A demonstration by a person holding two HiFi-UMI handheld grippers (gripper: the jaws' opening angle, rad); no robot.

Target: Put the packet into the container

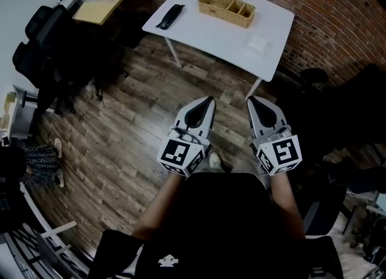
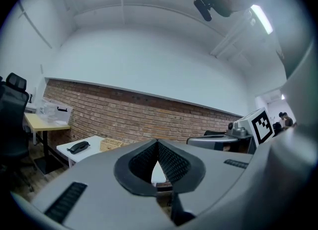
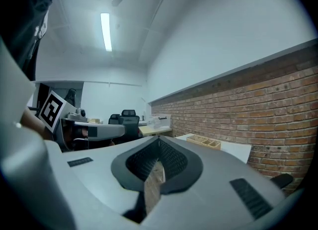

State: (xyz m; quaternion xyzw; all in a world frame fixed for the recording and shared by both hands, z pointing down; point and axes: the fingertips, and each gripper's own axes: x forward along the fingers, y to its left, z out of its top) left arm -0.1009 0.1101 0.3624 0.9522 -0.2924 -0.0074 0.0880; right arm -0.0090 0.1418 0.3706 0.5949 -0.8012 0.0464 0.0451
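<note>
The white table [image 1: 205, 34] bears a wicker container [image 1: 227, 8], a long black object [image 1: 170, 16] and a pale packet [image 1: 257, 45].

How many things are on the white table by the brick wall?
3: a long black object at the left end, a woven wicker basket at the back, and a pale flat packet near the right edge. Something inside the basket could be hidden.

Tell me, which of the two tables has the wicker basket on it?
The white table by the brick wall: the basket sits near its far edge. The yellow-topped desk further left carries other clutter, no basket.
</note>
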